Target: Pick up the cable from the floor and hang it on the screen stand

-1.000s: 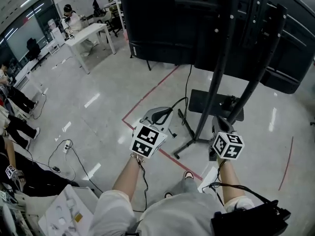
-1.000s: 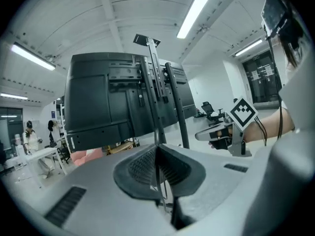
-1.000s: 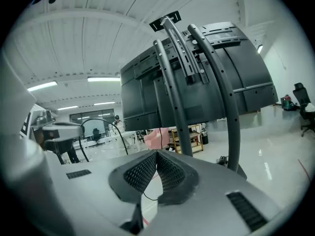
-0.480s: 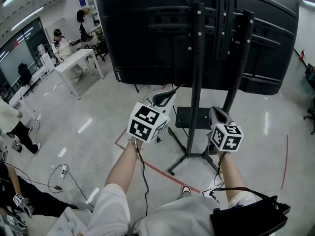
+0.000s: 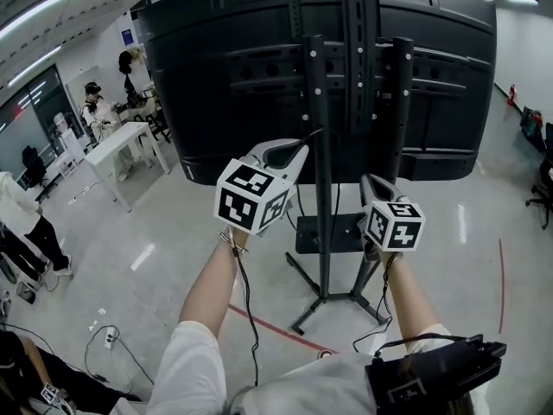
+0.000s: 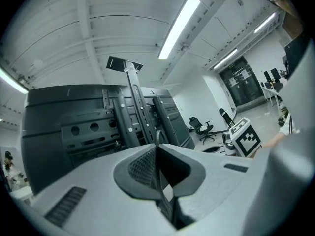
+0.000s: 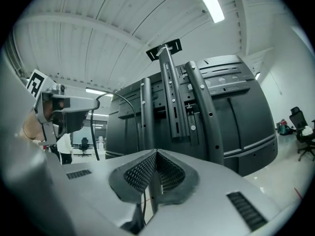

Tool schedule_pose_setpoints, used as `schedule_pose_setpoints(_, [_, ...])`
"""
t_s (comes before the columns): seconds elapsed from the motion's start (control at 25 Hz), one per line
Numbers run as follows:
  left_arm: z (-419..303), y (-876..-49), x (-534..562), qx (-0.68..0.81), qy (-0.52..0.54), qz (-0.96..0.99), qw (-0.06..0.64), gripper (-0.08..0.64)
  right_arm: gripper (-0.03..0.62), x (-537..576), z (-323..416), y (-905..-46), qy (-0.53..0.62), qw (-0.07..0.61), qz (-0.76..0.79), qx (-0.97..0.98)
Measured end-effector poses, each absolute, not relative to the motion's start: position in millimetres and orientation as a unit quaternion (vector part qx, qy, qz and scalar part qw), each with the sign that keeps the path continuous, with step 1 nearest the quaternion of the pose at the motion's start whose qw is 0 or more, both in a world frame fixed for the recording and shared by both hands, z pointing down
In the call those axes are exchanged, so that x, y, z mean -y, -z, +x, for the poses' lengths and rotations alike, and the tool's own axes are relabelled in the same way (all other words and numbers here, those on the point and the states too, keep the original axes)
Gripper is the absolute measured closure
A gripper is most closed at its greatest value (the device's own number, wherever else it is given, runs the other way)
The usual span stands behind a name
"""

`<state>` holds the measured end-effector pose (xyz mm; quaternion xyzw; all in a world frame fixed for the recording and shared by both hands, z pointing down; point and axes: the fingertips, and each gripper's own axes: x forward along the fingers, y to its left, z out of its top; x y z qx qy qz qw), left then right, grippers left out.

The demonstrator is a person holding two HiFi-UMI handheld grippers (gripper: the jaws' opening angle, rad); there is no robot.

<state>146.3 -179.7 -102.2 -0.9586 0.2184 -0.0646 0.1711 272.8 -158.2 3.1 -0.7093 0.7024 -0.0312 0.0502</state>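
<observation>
Evidently lifted off the floor: thin black cable [image 7: 136, 119], pinched in the closed left tongs [image 5: 301, 142] and closed right tongs [image 5: 368, 181], arched between them. Held level just before the black metal screen stand [image 5: 319, 102], presumably for draping over it.

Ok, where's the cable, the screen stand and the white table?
cable [image 7: 134, 119]: right gripper view, on its black stretch curving down before the screen.
screen stand [image 5: 324, 188]: head view, on its upright pole.
white table [image 5: 121, 137]: head view, on its top.
</observation>
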Motion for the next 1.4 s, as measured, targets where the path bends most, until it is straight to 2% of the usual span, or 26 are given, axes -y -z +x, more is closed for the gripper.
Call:
schedule_pose_setpoints(0.28, [173.1, 134.5, 194.6, -0.213, 0.055, -0.956, 0.194, 0.541, 0.574, 171.8, 286.3, 19.5, 0.018, 0.071, -0.718, -0.692])
schedule_pose_setpoints(0.72, [184.7, 168.8, 241.6, -0.250, 0.042, -0.952, 0.170, 0.541, 0.574, 204.0, 305.0, 69.0, -0.015, 0.069, -0.724, -0.686])
schedule_pose_setpoints(1.4, [205.2, 248.3, 272.4, -0.255, 0.037, -0.942, 0.214, 0.541, 0.574, 239.0, 317.2, 123.5, -0.026, 0.108, -0.720, -0.685])
